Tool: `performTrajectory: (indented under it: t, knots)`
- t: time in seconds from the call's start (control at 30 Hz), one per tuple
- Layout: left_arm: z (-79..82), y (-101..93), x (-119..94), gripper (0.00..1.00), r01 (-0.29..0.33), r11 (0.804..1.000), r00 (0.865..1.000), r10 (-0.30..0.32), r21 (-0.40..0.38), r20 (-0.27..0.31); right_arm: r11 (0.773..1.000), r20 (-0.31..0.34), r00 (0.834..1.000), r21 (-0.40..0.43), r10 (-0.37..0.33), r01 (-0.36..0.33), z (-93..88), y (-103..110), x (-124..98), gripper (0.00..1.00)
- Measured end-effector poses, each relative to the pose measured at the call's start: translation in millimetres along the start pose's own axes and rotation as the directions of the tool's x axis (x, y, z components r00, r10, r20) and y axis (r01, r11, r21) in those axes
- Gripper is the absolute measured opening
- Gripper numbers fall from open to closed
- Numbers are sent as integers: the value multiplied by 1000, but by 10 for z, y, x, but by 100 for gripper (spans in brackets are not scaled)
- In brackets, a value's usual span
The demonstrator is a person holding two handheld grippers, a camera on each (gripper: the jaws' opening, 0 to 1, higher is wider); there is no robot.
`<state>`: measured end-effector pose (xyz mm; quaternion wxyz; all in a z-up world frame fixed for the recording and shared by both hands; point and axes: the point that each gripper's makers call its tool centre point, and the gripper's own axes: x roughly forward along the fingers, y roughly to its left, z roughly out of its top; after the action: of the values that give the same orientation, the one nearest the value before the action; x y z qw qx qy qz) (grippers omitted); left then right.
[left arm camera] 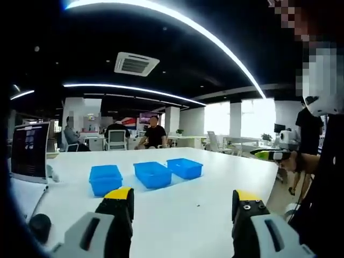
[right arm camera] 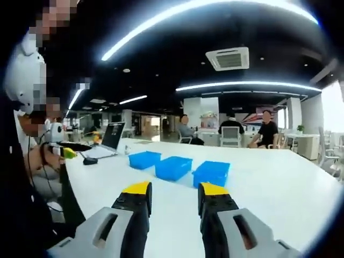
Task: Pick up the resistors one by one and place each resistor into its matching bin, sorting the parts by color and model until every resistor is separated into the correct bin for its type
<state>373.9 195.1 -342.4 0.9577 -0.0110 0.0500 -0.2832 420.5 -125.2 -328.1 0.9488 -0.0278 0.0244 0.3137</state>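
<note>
Three blue bins stand in a row on the white table (left arm camera: 177,220): one on the left (left arm camera: 106,178), one in the middle (left arm camera: 152,173) and one on the right (left arm camera: 185,167). The right gripper view shows the same bins (right arm camera: 144,159) (right arm camera: 173,167) (right arm camera: 212,173) from another angle. My left gripper (left arm camera: 184,196) is open wide above the near table, short of the bins, with nothing between its yellow-tipped jaws. My right gripper (right arm camera: 173,189) is open too, its gap narrower, and also empty. A tiny dark speck (left arm camera: 196,205) lies on the table, too small to identify.
A laptop (left arm camera: 29,151) (right arm camera: 114,135) stands at the table's left side, with a dark round object (left arm camera: 38,226) close by. A person's hand holds a yellow-tipped tool (right arm camera: 65,152) at the left. Several people sit at desks behind (left arm camera: 155,134). One person stands at the right (left arm camera: 309,129).
</note>
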Motion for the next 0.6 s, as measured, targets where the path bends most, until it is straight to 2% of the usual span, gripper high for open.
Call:
performTrajectory:
  t: [0.13,0.17,0.2,0.3,0.47,0.6]
  knots:
    - [-10,20,-40,75,-13,1000,1000,13,-5,1,993,-55,993,-47,107,-110,23,113,152,34]
    - [-13,21,-45,75,-15,1000,1000,15,-5,0,991,-61,991,-55,116,-120,24,125,164,34]
    - [-16,24,-49,75,-17,1000,1000,17,-4,-1,981,-97,982,-91,165,-173,26,172,234,34]
    - [-21,32,-68,75,-23,1000,1000,23,-7,1,951,-165,956,-155,241,-267,31,248,360,33]
    - [-38,38,-96,75,-31,999,1000,31,-10,0,878,-274,897,-244,346,-412,45,383,575,32]
    - [-51,42,-118,75,-36,999,999,36,-11,-2,792,-373,836,-317,401,-521,-14,476,737,32]
